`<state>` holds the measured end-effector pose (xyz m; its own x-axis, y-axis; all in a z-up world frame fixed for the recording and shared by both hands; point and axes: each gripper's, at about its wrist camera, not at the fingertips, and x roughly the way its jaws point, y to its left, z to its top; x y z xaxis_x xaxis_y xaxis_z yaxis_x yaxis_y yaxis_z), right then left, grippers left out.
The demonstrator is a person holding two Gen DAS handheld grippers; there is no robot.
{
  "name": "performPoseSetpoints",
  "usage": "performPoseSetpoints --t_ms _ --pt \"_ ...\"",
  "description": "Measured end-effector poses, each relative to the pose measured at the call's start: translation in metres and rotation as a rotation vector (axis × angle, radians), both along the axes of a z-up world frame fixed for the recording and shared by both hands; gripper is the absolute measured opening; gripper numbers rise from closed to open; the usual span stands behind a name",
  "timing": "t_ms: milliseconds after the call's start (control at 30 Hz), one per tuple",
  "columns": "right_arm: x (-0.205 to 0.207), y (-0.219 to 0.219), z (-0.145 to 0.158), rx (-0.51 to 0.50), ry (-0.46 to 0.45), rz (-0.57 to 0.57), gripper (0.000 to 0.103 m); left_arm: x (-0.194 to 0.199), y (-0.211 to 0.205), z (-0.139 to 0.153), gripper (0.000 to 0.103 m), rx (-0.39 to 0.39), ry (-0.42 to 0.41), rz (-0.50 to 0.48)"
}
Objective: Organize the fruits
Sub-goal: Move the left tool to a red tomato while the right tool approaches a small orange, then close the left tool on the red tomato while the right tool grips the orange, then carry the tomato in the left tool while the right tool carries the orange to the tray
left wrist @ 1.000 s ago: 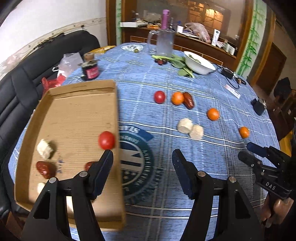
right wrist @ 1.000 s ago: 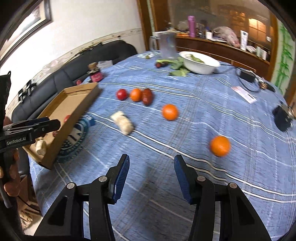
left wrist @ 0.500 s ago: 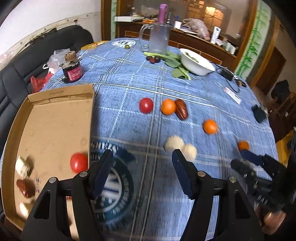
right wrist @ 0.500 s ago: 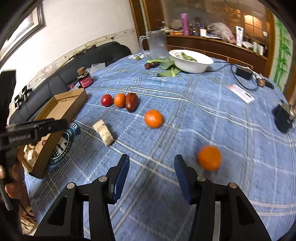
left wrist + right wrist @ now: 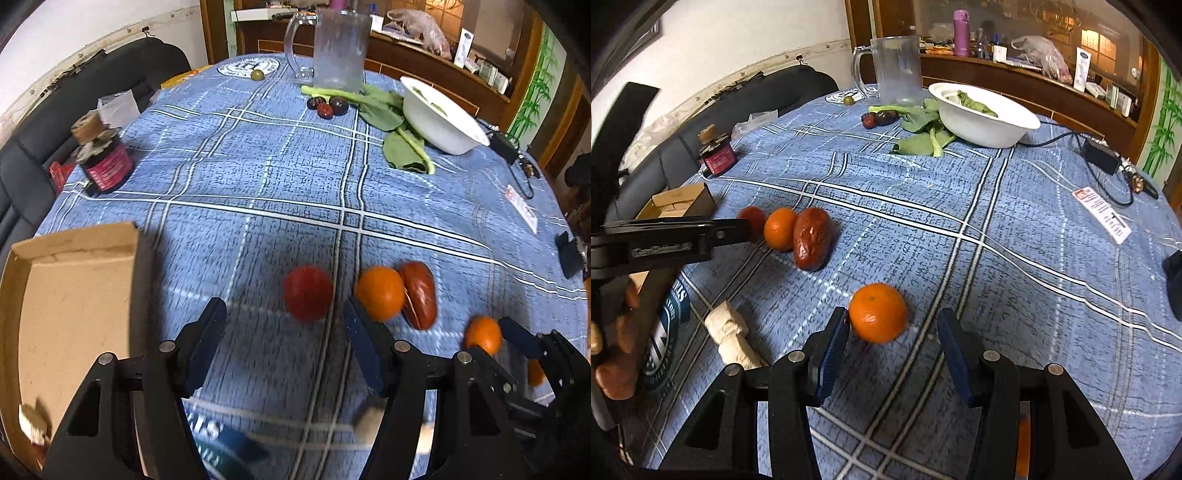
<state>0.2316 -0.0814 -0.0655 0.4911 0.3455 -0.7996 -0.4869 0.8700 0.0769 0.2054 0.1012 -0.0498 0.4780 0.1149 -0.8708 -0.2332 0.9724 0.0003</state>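
Both claws hang low over the worktop point(image 5: 295, 177), its cloth a blue weave crossed by white lines. The left claw point(image 5: 284, 332) stands apart, holding nothing; a smooth round tomato point(image 5: 308, 293) lies just ahead between its tips, with a dimpled orange point(image 5: 380, 293) and a glossy oblong date point(image 5: 419, 295) touching each other to its right. A flat cardboard box point(image 5: 74, 302) sits to its left. The right claw point(image 5: 892, 339) is spread wide too, a second orange point(image 5: 877, 312) between its tips, close against the left finger.
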Motion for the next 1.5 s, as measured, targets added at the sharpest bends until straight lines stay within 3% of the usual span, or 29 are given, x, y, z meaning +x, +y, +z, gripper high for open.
performPoseSetpoints --t_ms 100,200,233,600,900,1500 --pt "0.002 0.003 -0.001 -0.010 -0.014 0.000 0.047 0.008 0.001 -0.011 0.047 -0.017 0.023 -0.013" --pt "0.003 0.004 -0.001 0.002 -0.015 0.000 0.032 0.012 -0.002 -0.011 0.030 -0.021 -0.004 -0.038" --pt "0.003 0.004 -0.001 0.003 -0.015 -0.002 0.032 0.013 -0.003 -0.010 0.027 -0.026 -0.008 -0.047" --pt "-0.027 0.002 0.023 0.068 -0.030 0.039 0.031 -0.022 -0.005 0.012 0.027 -0.070 -0.065 -0.067" --pt "-0.058 0.014 0.046 0.122 -0.049 0.091 0.031 -0.067 0.001 0.027 0.027 -0.032 -0.109 -0.034" --pt "-0.099 0.052 0.060 0.130 -0.058 0.193 0.030 -0.130 0.032 0.046 0.027 0.025 -0.164 0.036"
